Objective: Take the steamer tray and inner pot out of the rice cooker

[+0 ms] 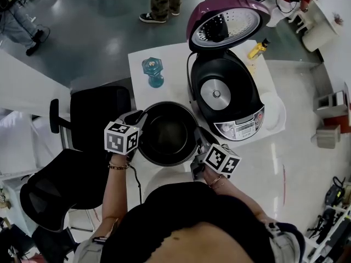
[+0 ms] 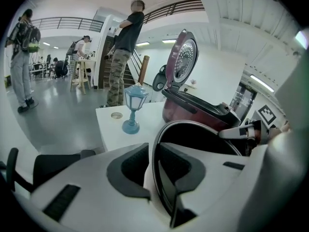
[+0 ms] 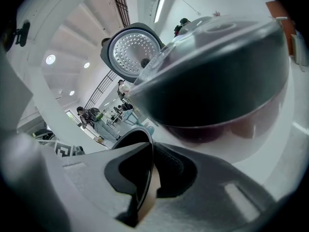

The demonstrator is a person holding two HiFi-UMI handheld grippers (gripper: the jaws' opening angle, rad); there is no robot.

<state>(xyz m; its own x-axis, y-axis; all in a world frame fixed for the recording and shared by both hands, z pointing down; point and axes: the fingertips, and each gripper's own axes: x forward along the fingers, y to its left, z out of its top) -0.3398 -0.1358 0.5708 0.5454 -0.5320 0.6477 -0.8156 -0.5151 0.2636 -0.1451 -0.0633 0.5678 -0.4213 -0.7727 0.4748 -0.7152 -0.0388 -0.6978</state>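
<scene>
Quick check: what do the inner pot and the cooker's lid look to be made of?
Inner pot: probably thin metal with a dark, matte nonstick-looking coating; its rim shows as a slim pale edge. Lid: glossy magenta shell, likely plastic; the inner plate looks like shiny perforated metal.

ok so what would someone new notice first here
The black inner pot is front and centre, with the left gripper and right gripper shut on opposite sides of its rim. Behind it to the right stands the rice cooker, purple lid swung up, its well empty. A small blue lantern stands on the white table left of the cooker.
</scene>
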